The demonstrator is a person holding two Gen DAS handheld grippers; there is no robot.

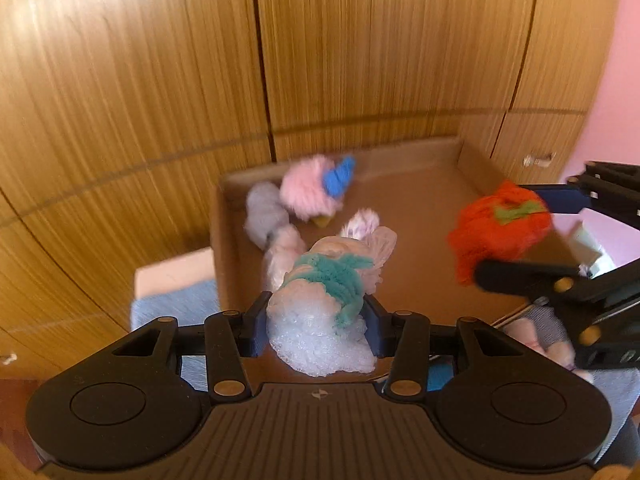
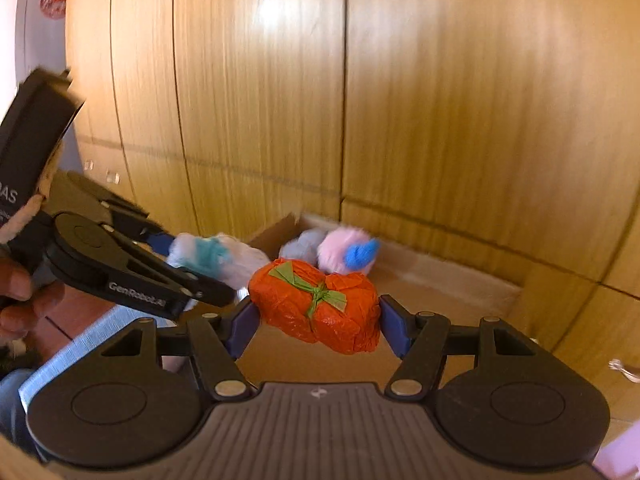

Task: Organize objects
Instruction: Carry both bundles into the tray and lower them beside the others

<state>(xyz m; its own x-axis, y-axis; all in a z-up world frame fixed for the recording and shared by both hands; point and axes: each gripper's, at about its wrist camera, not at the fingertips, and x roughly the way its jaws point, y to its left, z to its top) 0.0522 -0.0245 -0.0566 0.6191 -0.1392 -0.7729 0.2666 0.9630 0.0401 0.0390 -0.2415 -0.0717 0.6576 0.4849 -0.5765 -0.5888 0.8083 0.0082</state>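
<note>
My left gripper (image 1: 316, 324) is shut on a white wrapped bundle with a teal tie (image 1: 320, 320), held over the near end of a cardboard box (image 1: 424, 208). In the right wrist view that bundle (image 2: 216, 258) hangs at the left in the left gripper (image 2: 200, 276). My right gripper (image 2: 316, 316) is shut on an orange wrapped bundle with a green tie (image 2: 320, 306), also above the box (image 2: 460, 292); the left wrist view shows it (image 1: 500, 232) at the right. Inside the box lie a pink bundle with a blue tie (image 1: 312, 188), a grey bundle (image 1: 264, 212) and pale ones (image 1: 284, 256).
Wooden wardrobe doors (image 1: 160, 60) stand right behind the box. A blue cloth (image 1: 172, 304) lies left of the box. A pale toy with a grey striped part (image 1: 540, 328) sits under the right gripper. A pink wall (image 1: 616, 92) is at the right. A person's hand (image 2: 16, 292) holds the left gripper.
</note>
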